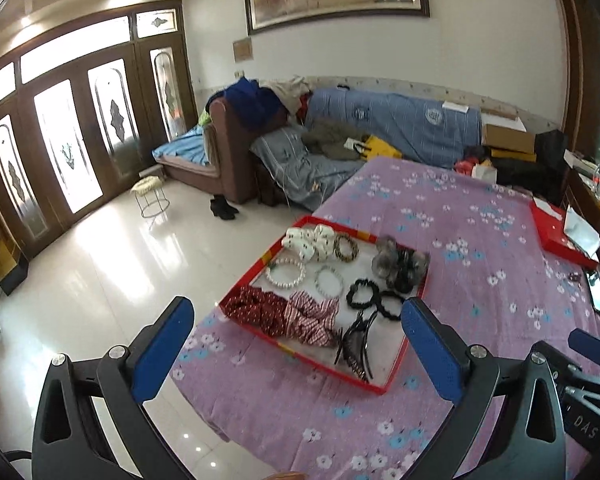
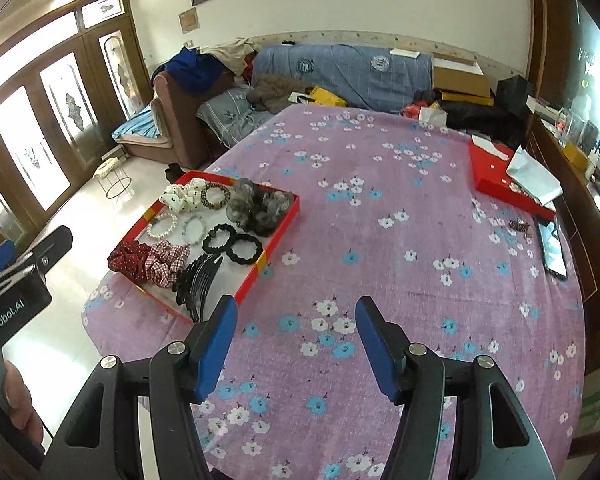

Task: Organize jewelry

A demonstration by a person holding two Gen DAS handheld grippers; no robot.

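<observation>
Four glazed wooden doors (image 1: 60,140) are glowing at the left beyond pale floor tiles (image 1: 112,272). Both grippers, left gripper (image 1: 296,344) and right gripper (image 2: 296,344), are hanging released, grasping nothing. On the purple flowered worktop (image 2: 380,240), a red tray (image 2: 278,232) is holding the jewelry (image 2: 162,226); a sofa (image 2: 360,72) is standing behind, a red box (image 2: 500,184) lying right.

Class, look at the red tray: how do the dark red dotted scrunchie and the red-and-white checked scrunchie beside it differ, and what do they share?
The dark red dotted scrunchie has small pale dots on deep red; the checked scrunchie has a red-and-white gingham pattern and looks lighter overall. The dotted one lies at the corner of the red tray; the checked one sits further in, next to the black hair claw. Both are gathered fabric bands lying along the tray's near edge, side by side.
</observation>
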